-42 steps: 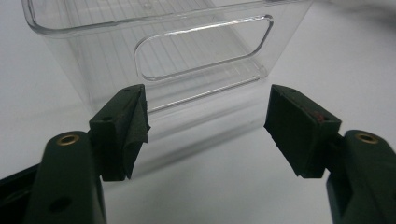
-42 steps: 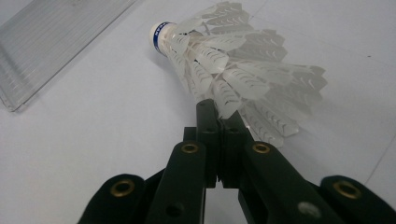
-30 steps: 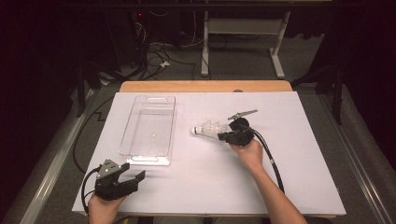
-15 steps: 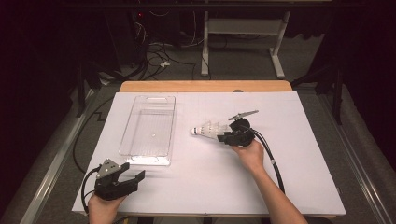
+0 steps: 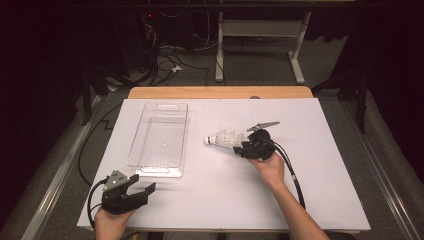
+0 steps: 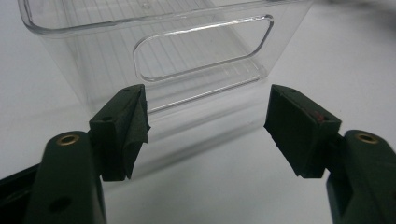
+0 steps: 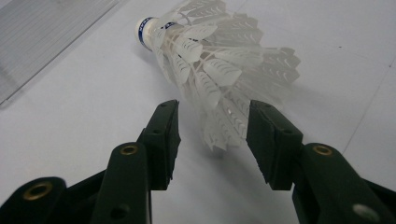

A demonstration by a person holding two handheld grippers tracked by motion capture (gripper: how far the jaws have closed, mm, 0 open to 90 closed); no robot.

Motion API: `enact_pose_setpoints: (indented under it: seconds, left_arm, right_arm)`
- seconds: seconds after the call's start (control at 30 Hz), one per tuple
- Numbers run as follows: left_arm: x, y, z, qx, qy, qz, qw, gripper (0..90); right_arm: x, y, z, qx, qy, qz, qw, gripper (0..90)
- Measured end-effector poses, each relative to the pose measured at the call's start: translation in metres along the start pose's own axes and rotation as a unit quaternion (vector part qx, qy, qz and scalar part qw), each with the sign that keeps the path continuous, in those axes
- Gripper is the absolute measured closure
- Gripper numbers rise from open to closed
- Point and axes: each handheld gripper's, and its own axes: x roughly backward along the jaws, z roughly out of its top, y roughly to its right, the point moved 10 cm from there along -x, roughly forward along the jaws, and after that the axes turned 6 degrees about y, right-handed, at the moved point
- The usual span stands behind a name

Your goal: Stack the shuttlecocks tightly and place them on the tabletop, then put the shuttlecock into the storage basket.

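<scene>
Beside the shuttlecock (image 5: 223, 139), the right tool (image 5: 243, 148) lies low, jaws just parted.

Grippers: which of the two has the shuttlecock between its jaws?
The right gripper. Its jaws have just been opening and stand either side of the shuttlecock skirt's rim. The left gripper is open on bare table, facing the clear bin.

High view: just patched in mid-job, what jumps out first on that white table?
A white plastic shuttlecock lies on its side at the middle of the white table, its skirt end between the jaws of the right gripper, which have just been opening and stand off it. Left of it sits an empty clear plastic bin. The left gripper rests open near the table's front-left corner, facing the bin's near end.
</scene>
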Motion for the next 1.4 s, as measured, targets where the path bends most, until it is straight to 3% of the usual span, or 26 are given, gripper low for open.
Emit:
enact_pose_setpoints:
  seconds: [0.47, 1.4]
  left_arm:
    - [0.002, -0.001, 0.000, 0.001, 0.003, -0.001, 1.0000, 31.0]
    - [0.002, 0.001, 0.000, -0.004, 0.004, -0.002, 1.0000, 31.0]
  right_arm:
    - [-0.002, -0.011, 0.000, 0.025, 0.015, -0.003, 0.9996, 49.5]
    - [-0.018, -0.019, 0.006, 0.048, 0.029, -0.008, 0.9984, 46.9]
